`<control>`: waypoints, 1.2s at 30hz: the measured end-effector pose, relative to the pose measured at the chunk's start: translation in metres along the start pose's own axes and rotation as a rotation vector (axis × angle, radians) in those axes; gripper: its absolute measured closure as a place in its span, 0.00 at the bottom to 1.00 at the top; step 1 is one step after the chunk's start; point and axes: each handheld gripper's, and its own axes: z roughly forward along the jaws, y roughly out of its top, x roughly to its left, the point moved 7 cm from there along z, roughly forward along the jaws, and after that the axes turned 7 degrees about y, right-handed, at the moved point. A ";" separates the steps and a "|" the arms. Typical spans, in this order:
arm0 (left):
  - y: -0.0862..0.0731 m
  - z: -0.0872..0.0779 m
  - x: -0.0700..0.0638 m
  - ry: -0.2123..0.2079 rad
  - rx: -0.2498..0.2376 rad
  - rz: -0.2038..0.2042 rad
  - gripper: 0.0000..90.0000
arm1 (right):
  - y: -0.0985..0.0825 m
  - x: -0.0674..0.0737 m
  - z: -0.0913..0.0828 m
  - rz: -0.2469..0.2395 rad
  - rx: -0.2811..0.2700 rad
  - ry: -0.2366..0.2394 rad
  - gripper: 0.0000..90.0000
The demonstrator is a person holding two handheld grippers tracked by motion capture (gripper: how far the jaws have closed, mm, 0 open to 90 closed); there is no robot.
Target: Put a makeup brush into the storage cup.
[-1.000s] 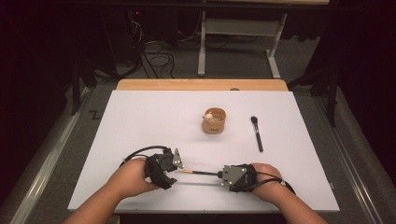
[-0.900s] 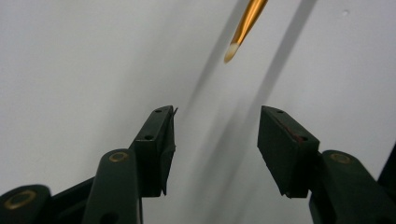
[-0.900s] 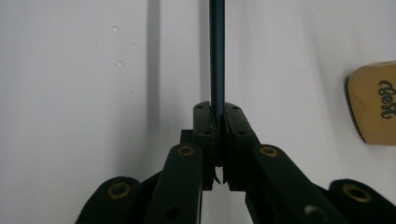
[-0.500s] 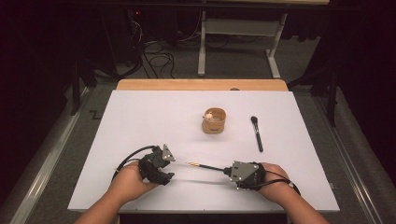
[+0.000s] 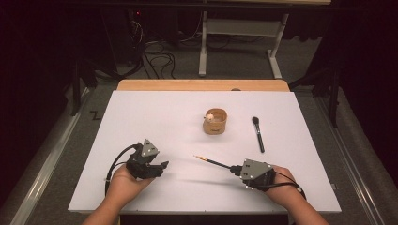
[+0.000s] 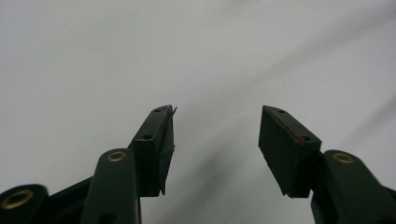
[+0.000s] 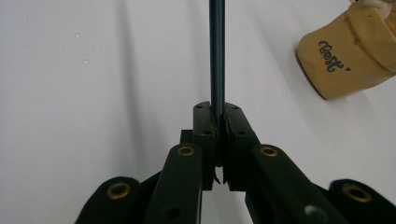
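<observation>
Your left gripper has let go and pulled away, jaws apart and empty; your right gripper stays clamped on the thin brush.

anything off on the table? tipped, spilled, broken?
Nothing spilled or broken. The small tan container stands upright mid-table, a black brush lies flat to its right. The right gripper is shut on a thin dark brush, held off the table and pointing at the open, empty left gripper.
</observation>
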 end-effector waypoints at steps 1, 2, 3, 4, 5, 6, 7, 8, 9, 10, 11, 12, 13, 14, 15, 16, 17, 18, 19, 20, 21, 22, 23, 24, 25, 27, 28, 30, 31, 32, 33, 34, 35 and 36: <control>-0.001 0.001 0.001 0.001 -0.009 -0.014 0.51 | 0.000 0.000 0.000 -0.001 -0.002 0.001 0.97; -0.002 0.002 0.003 0.010 -0.017 -0.026 0.51 | -0.001 0.000 -0.001 0.012 -0.006 -0.003 0.97; -0.003 0.002 0.003 0.016 -0.025 -0.032 0.51 | -0.001 -0.001 -0.002 0.017 -0.012 -0.010 0.97; -0.004 0.003 0.005 0.020 -0.037 -0.044 0.51 | -0.001 -0.001 -0.002 0.029 -0.022 -0.014 0.97; -0.005 0.003 0.006 0.028 -0.051 -0.056 0.51 | -0.002 -0.001 -0.002 0.037 -0.023 -0.018 0.97; -0.006 0.004 0.008 0.035 -0.059 -0.072 0.50 | -0.003 0.000 -0.002 0.046 -0.023 -0.020 0.97; -0.007 0.005 0.009 0.038 -0.059 -0.082 0.50 | -0.004 0.000 -0.002 0.056 -0.023 -0.020 0.97; -0.009 0.006 0.011 0.048 -0.061 -0.096 0.49 | -0.005 -0.001 -0.002 0.057 -0.023 -0.022 0.97; -0.010 0.007 0.012 0.051 -0.070 -0.105 0.48 | -0.006 -0.001 -0.002 0.067 -0.025 -0.024 0.97; -0.011 0.008 0.012 0.052 -0.079 -0.121 0.47 | -0.007 -0.001 -0.002 0.080 -0.032 -0.026 0.97; -0.011 0.008 0.013 0.058 -0.089 -0.131 0.47 | -0.007 -0.001 -0.002 0.085 -0.038 -0.028 0.97; -0.012 0.008 0.013 0.056 -0.097 -0.141 0.47 | -0.008 0.000 -0.002 0.098 -0.045 -0.031 0.97; -0.012 0.009 0.013 0.057 -0.108 -0.145 0.47 | -0.008 -0.001 -0.002 0.099 -0.055 -0.034 0.97; -0.013 0.010 0.013 0.066 -0.111 -0.149 0.46 | -0.008 0.000 -0.002 0.109 -0.068 -0.033 0.97; -0.014 0.012 0.014 0.075 -0.120 -0.155 0.46 | -0.008 0.001 -0.002 0.111 -0.071 -0.037 0.97; -0.015 0.012 0.015 0.081 -0.124 -0.163 0.45 | -0.008 0.001 -0.002 0.113 -0.079 -0.037 0.97; -0.016 0.013 0.016 0.091 -0.130 -0.169 0.44 | -0.008 0.002 -0.002 0.119 -0.087 -0.039 0.97; -0.016 0.013 0.016 0.094 -0.141 -0.181 0.44 | -0.009 0.002 -0.002 0.123 -0.092 -0.043 0.97; -0.016 0.012 0.018 0.098 -0.148 -0.188 0.43 | -0.008 0.002 -0.002 0.128 -0.101 -0.047 0.97; -0.017 0.011 0.017 0.091 -0.152 -0.208 0.43 | -0.009 0.003 -0.003 0.139 -0.107 -0.049 0.97; -0.017 0.011 0.017 0.093 -0.157 -0.214 0.42 | -0.009 0.003 -0.003 0.139 -0.121 -0.060 0.97; -0.017 0.009 0.018 0.103 -0.168 -0.215 0.42 | -0.009 0.003 -0.003 0.137 -0.123 -0.066 0.97; -0.017 0.008 0.018 0.117 -0.176 -0.227 0.42 | -0.010 0.003 -0.004 0.142 -0.124 -0.076 0.97; -0.017 0.007 0.020 0.129 -0.180 -0.238 0.40 | -0.010 0.003 -0.004 0.154 -0.139 -0.081 0.97; -0.017 0.006 0.022 0.132 -0.184 -0.250 0.40 | -0.011 0.003 -0.003 0.161 -0.143 -0.085 0.97; -0.018 0.005 0.025 0.151 -0.199 -0.272 0.38 | -0.014 0.002 -0.002 0.175 -0.144 -0.097 0.97; -0.019 0.005 0.027 0.157 -0.204 -0.278 0.37 | -0.015 0.002 -0.002 0.178 -0.146 -0.100 0.97; -0.020 0.005 0.029 0.167 -0.203 -0.296 0.35 | -0.018 0.000 -0.003 0.195 -0.155 -0.107 0.97; -0.020 0.005 0.029 0.156 -0.209 -0.304 0.35 | -0.019 -0.001 -0.003 0.202 -0.165 -0.113 0.97; -0.020 0.004 0.030 0.160 -0.212 -0.316 0.35 | -0.019 -0.001 -0.004 0.216 -0.166 -0.113 0.97; -0.020 0.004 0.031 0.163 -0.216 -0.318 0.35 | -0.020 -0.002 -0.004 0.224 -0.170 -0.113 0.97; -0.019 0.004 0.031 0.164 -0.226 -0.323 0.34 | -0.021 -0.002 -0.003 0.224 -0.172 -0.114 0.97; -0.019 0.003 0.031 0.170 -0.234 -0.331 0.33 | -0.021 -0.001 -0.003 0.225 -0.172 -0.114 0.97; -0.018 0.002 0.030 0.166 -0.245 -0.336 0.33 | -0.021 -0.001 -0.003 0.222 -0.170 -0.114 0.97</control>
